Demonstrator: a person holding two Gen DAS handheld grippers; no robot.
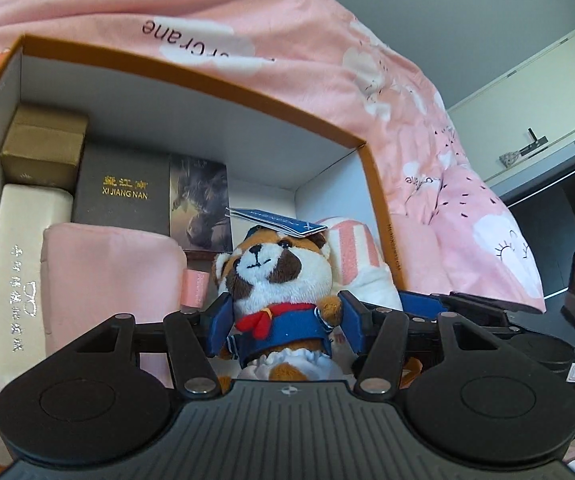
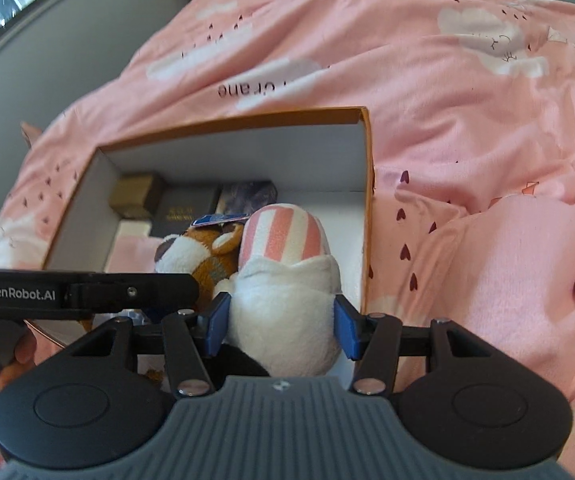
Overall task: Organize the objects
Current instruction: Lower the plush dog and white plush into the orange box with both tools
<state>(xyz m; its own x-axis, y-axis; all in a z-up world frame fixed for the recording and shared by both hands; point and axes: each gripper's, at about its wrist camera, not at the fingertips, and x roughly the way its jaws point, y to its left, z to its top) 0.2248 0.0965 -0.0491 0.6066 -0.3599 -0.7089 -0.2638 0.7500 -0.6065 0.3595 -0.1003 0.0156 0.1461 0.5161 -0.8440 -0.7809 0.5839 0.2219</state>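
Plush on both sides — left gripper (image 1: 285,320) is clamping the fox toy (image 1: 283,280) at its blue jacket, right gripper (image 2: 281,320) is squeezing the white-and-pink striped plush (image 2: 287,280) around its white body; both sets of jaws are standing about half wide, pads pressing in. Both toys are hanging over the near right part of the orange box (image 1: 371,200), which is sitting on the pink bed quilt (image 2: 467,120). Left half is already packed: gold box (image 1: 43,144), dark box (image 1: 123,192), pink pouch (image 1: 107,272).

Risks, as I judge them:
- two grippers are crowding one gap — frames could knock each other, or the right wall.
- soft bodies are compressing, so either toy could slip out tilted.
- fox's blue tag (image 1: 275,222) could snag on the striped plush.
- box on quilt could be shifting if pushed.
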